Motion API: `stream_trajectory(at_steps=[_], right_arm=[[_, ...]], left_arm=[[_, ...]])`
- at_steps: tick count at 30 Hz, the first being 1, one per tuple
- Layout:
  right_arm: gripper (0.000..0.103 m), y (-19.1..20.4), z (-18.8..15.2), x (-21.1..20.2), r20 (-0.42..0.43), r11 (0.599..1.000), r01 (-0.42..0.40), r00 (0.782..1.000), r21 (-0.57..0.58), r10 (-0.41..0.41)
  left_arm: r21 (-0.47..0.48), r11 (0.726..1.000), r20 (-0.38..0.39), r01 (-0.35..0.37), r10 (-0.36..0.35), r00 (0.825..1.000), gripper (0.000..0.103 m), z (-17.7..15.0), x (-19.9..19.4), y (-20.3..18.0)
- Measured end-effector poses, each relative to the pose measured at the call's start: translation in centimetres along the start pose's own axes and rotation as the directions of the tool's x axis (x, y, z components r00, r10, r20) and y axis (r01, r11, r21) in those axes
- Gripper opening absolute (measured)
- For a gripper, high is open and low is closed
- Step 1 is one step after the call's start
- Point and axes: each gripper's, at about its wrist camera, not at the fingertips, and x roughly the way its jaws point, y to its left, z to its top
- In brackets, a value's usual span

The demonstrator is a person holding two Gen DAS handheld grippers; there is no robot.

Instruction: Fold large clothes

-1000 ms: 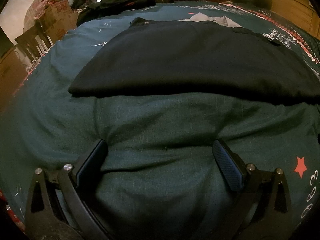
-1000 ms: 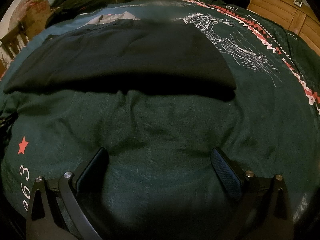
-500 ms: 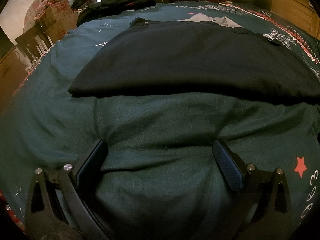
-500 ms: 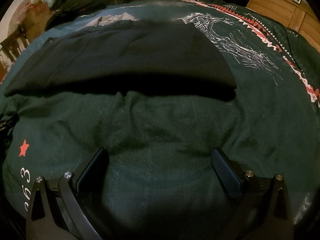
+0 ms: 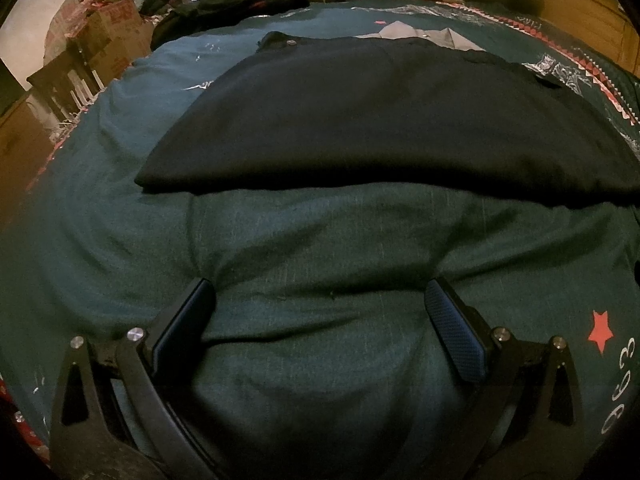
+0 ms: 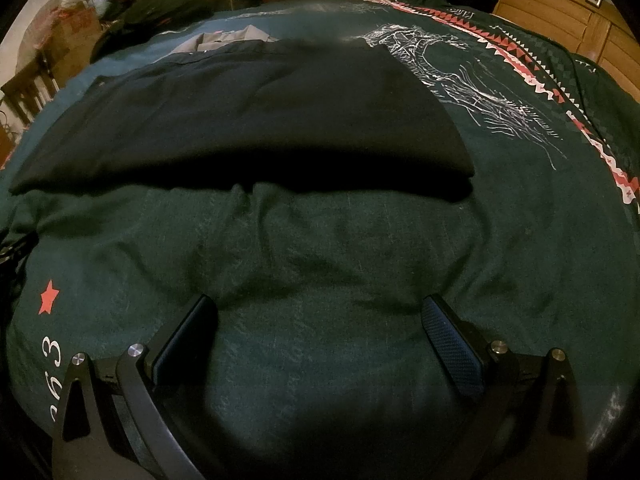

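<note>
Spread across the bed is a dark teal cotton bedcover (image 5: 320, 264) with a red star, white numerals and a red-and-white triangle border, and I take that cover as my landmark. Cardboard boxes (image 5: 108, 28) are stacked beyond its far left edge, and a wooden cabinet (image 6: 560, 12) stands past its far right corner.

On the cover's middle lies the large dark navy garment (image 5: 380, 120), flat and smooth, its near edge running straight across both views like a fold line. I judge it already doubled over at least once: the outline is a tidy rectangle, with a metal button showing at the far left corner. It is wide yet, so I reckon one or two more folds remain, probably bringing the ends together. A light grey folded garment (image 5: 416, 34) peeks out just behind it, further up the cover.

My left gripper (image 5: 320, 320) has its jaws spread wide and grips nothing; its tips press into bare cover, near the garment's edge but apart from it. My right gripper (image 6: 320, 324) is the same: wide apart, empty, resting on bare cover short of the garment, whose right corner lies ahead of it.
</note>
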Motion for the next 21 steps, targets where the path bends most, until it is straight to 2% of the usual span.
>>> stream_trajectory(at_steps=[2,4,7,9,10,11,12,14,17,19,21], right_arm=[[0.103,0.0,0.0,0.1,0.002,1.000,0.005,1.000,0.002,-0.005],[0.103,0.1,0.0,0.1,0.000,1.000,0.006,1.000,-0.001,-0.006],[0.103,-0.1,-0.1,-0.1,0.001,1.000,-0.005,1.000,-0.002,0.005],[0.103,-0.2,-0.1,-0.4,-0.007,1.000,-0.016,1.000,-0.014,0.016],[0.103,-0.3,-0.1,-0.5,-0.009,1.000,-0.021,1.000,-0.021,0.020],[0.103,-0.3,-0.2,-0.7,-0.010,0.999,-0.024,1.000,-0.028,0.024],[0.103,-0.3,-0.3,-0.8,-0.010,0.999,-0.026,1.000,-0.034,0.025],[0.103,-0.2,-0.3,-1.0,-0.011,0.999,-0.025,1.000,-0.042,0.024],[0.103,-0.1,-0.5,-1.3,-0.011,0.998,-0.026,1.000,-0.049,0.026],[0.103,0.0,-0.5,-1.4,-0.013,0.998,-0.031,0.999,-0.051,0.030],[0.103,0.1,-0.6,-1.6,-0.019,0.998,-0.032,0.999,-0.059,0.031]], left_arm=[[-0.011,0.999,-0.012,0.034,-0.034,0.999,0.103,0.3,-0.3,0.5],[-0.069,0.993,-0.001,0.099,-0.099,0.995,0.103,0.7,-1.0,1.8],[-0.201,0.958,0.070,0.206,-0.196,0.978,0.103,1.7,-2.7,4.9],[-0.319,0.900,0.126,0.298,-0.272,0.954,0.103,2.2,-2.9,7.9],[-0.363,0.864,0.137,0.349,-0.322,0.937,0.103,2.3,-2.4,9.0],[-0.410,0.812,0.141,0.416,-0.394,0.908,0.103,2.3,-1.4,10.1],[-0.437,0.786,0.141,0.437,-0.420,0.897,0.103,2.2,-0.6,10.7],[-0.469,0.756,0.172,0.457,-0.429,0.887,0.102,2.2,0.4,11.5],[-0.482,0.741,0.212,0.468,-0.420,0.882,0.102,2.9,0.8,11.7],[-0.508,0.722,0.216,0.470,-0.422,0.880,0.102,3.6,1.8,12.0],[-0.507,0.730,0.213,0.458,-0.409,0.887,0.102,4.1,2.6,11.8]])
